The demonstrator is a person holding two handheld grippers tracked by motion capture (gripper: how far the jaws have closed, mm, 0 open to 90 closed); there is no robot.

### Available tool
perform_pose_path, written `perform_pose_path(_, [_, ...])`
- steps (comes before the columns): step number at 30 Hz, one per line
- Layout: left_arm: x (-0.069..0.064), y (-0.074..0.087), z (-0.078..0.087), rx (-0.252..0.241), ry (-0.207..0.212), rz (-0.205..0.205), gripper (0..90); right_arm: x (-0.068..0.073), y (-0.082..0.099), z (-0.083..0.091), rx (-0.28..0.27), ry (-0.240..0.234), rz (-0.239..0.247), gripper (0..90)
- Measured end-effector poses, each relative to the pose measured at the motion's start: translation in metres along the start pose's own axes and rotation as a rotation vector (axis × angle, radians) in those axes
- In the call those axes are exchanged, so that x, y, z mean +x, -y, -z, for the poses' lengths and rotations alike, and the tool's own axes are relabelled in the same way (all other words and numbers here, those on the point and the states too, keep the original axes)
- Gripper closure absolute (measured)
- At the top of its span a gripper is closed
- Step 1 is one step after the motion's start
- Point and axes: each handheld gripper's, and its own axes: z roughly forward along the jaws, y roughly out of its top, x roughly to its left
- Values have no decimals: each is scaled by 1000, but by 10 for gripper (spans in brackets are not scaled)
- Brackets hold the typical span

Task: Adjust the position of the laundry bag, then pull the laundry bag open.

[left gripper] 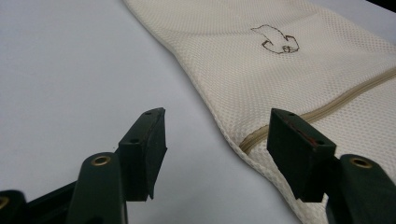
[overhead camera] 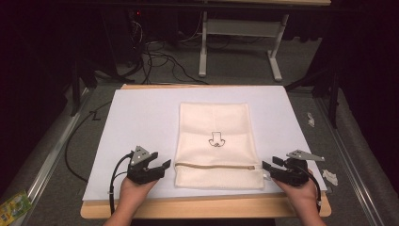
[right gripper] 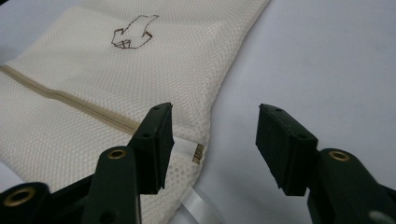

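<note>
flat cream mesh bag (overhead camera: 216, 141) w/ tan zipper (overhead camera: 214, 165), left gripper (overhead camera: 160, 165) & right gripper (overhead camera: 270, 167) jaws apart

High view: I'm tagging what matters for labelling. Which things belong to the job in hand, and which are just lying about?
In the job:
mesh bag
its zipper
left gripper
right gripper

Lying about:
paper scraps
green packet
floor cables
</note>
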Motion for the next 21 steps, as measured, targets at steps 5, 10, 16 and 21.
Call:
perform_pose_path(5, [-1,-1,-1,-11,22,-14,392,2,1,-5,22,-7,45,551])
perform_pose_path(10, [-3,-1,-3,-20,18,-10,376,4,4,-7,33,-16,36,560])
perform_pose_path(16, [-3,1,-7,11,32,-34,364,1,3,-14,66,-48,25,649])
perform_pose_path(21, [-9,-2,-1,-7,28,-56,364,5,8,-24,113,-63,34,617])
